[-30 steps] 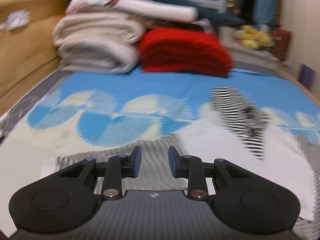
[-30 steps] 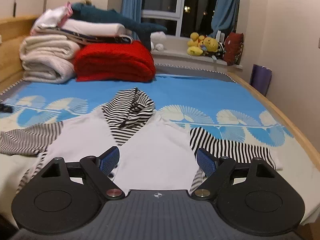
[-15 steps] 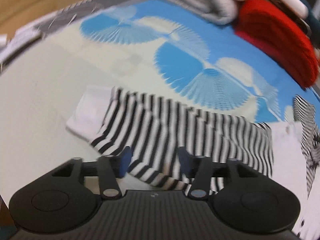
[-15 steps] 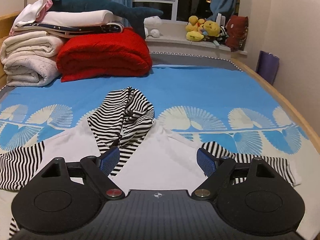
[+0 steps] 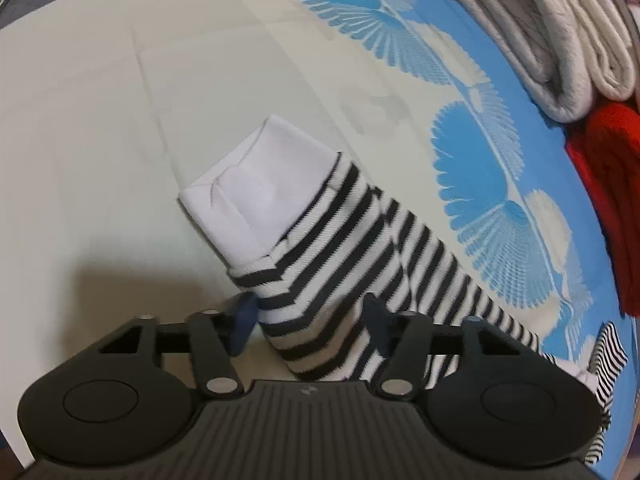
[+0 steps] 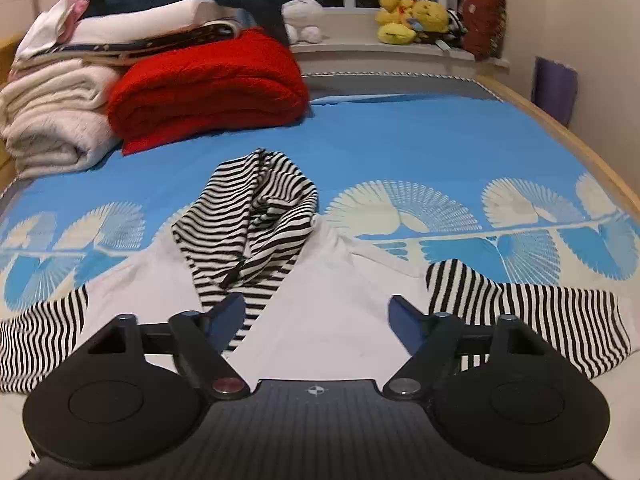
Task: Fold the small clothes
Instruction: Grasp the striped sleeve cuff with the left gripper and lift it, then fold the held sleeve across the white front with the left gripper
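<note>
Striped sleeve (image 5: 340,280) btwn closing left hand-held gripper (image 5: 312,320) jaws; not pinched.

The left wrist view looks steeply down, close over the black-and-white striped sleeve with a white cuff (image 5: 320,240) on the blue-and-cream fan-patterned bed sheet (image 5: 120,120). The right wrist view sits farther back, facing across the bed toward the window — both share that sleeve (image 6: 36,336) and the folded red knitted blanket (image 6: 208,84).

sleeve (image 5: 340,264): black-white stripes | cuff (image 5: 256,184): white | blanket (image 6: 208,80): red, seemingly
</note>
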